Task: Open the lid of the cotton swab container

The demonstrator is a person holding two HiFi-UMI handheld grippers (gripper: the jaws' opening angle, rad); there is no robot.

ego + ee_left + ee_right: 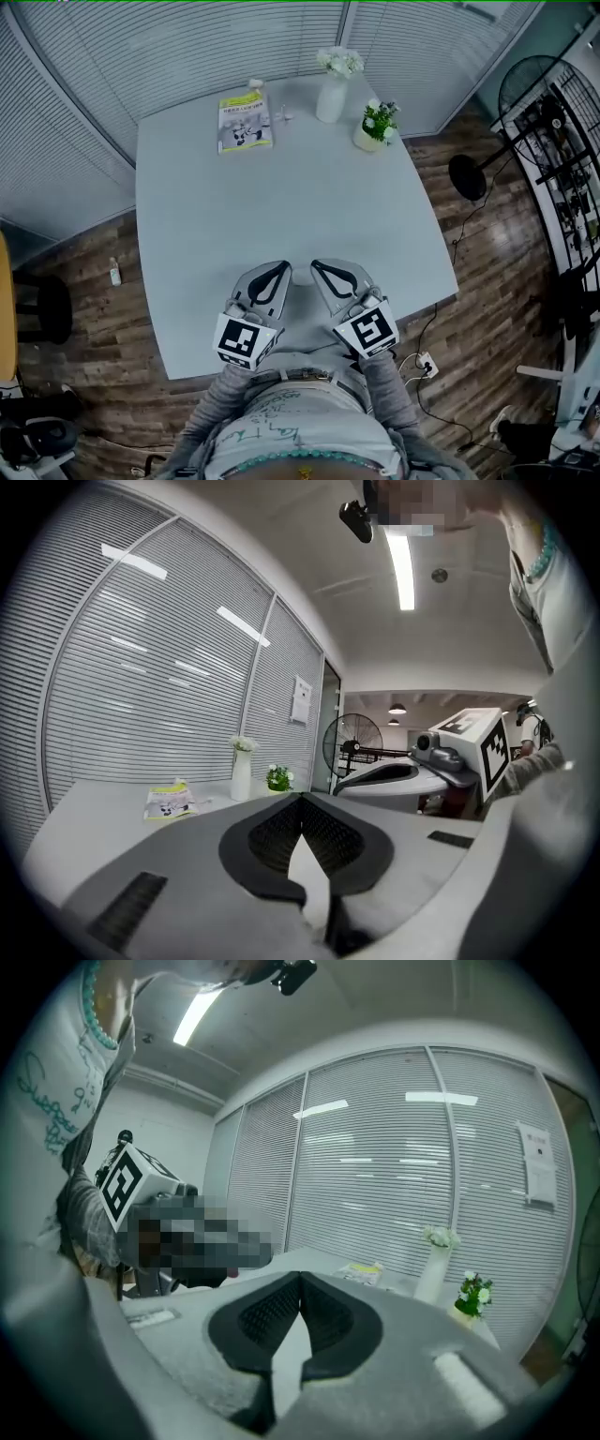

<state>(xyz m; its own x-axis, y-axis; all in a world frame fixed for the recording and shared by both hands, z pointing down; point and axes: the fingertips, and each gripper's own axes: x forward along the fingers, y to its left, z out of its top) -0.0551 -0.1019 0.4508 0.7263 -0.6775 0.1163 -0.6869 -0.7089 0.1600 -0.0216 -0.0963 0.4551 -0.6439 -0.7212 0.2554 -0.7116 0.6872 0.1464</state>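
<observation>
Both grippers hover side by side over the near edge of the grey table, far from the objects at its back. My left gripper is shut, its dark pads meeting with nothing between them. My right gripper is also shut and empty. A small white object, possibly the cotton swab container, stands at the far end of a booklet; it is too small to make out. In the left gripper view the right gripper shows alongside.
At the table's far side stand a white vase with flowers and a small potted plant. Tiny white items lie beside the booklet. Blinds close off the back, and a standing fan is on the right.
</observation>
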